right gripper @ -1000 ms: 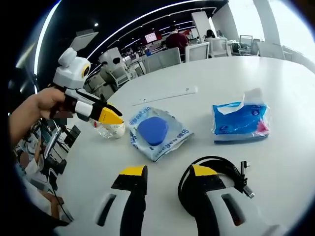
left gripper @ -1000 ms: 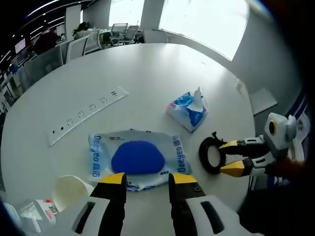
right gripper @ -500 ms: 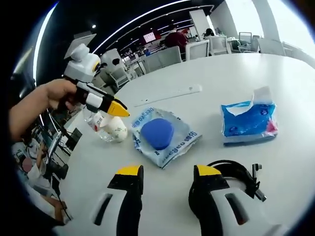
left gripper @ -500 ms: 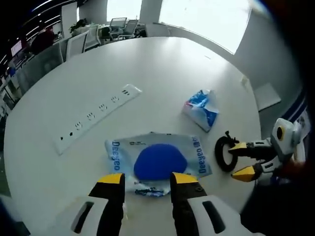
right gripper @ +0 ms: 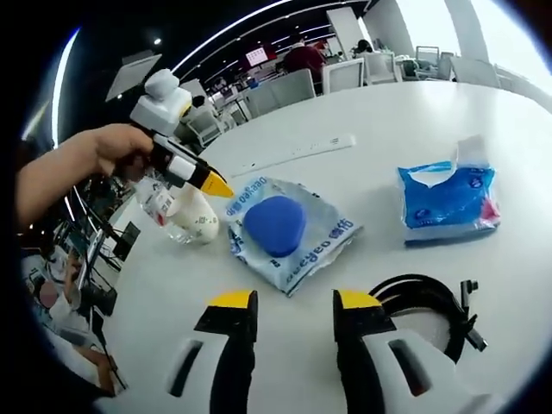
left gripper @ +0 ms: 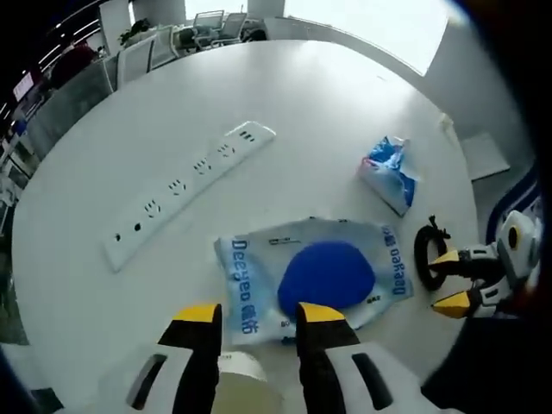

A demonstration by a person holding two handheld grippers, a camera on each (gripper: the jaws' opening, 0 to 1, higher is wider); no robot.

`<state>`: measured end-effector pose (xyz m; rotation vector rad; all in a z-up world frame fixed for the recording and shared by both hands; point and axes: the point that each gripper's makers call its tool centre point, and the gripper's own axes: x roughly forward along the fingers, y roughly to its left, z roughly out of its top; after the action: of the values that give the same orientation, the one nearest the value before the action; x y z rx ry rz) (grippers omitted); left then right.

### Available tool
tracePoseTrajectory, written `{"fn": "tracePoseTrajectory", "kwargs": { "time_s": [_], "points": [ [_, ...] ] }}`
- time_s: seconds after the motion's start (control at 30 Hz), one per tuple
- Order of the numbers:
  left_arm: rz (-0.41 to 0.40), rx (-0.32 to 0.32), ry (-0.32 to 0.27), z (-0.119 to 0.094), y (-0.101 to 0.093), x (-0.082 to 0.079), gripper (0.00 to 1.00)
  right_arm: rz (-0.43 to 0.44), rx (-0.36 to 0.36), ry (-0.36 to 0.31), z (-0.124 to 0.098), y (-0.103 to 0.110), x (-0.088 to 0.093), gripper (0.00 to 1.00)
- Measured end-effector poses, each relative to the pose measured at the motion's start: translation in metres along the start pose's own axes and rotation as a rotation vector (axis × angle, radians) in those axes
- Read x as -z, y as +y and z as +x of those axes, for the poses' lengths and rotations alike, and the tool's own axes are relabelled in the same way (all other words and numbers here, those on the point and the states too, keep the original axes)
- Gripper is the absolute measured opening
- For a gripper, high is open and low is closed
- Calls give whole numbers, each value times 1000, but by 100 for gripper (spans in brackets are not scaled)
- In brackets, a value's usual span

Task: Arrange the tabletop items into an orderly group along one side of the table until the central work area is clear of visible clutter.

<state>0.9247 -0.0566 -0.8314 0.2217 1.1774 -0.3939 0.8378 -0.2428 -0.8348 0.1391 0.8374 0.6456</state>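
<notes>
far left: a person's hand [right gripper: 108, 151] holds the left gripper [right gripper: 211, 184] above a clear plastic bottle [right gripper: 177, 211] lying on its side near the table edge; in the left gripper view that bottle [left gripper: 233, 384] sits just under the jaws, which stand apart with nothing between them.
power strip: a long white power strip [left gripper: 185, 190] lies flat, well apart from the other items, toward the far side.
centre: a pale blue packet with a dark blue pad inside [right gripper: 289, 228] lies flat in the middle of the white round table [right gripper: 414, 121], just beside the bottle.
right: a blue tissue pack [right gripper: 448, 198] with a sheet sticking up.
near right: a coiled black cable [right gripper: 427, 302] lies just beside the right gripper [right gripper: 293, 302], whose jaws are apart and empty.
step in hand: probably lining up the left gripper on the bottle; nothing looks grouped yet.
next move: likely lower the jaws around the bottle and close gently, since it may roll or crush.
</notes>
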Motion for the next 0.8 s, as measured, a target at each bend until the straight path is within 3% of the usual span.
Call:
{"fn": "tracePoseTrajectory", "kwargs": {
  "time_s": [0.27, 0.53, 0.8],
  "points": [
    [53, -21, 46, 14, 7, 8, 23, 35, 3, 3, 13, 3, -2, 24],
    [33, -7, 82, 24, 10, 16, 23, 38, 16, 28, 23, 1, 3, 19],
    [26, 4, 80, 28, 7, 13, 22, 71, 0, 53, 31, 3, 9, 14]
  ]
}}
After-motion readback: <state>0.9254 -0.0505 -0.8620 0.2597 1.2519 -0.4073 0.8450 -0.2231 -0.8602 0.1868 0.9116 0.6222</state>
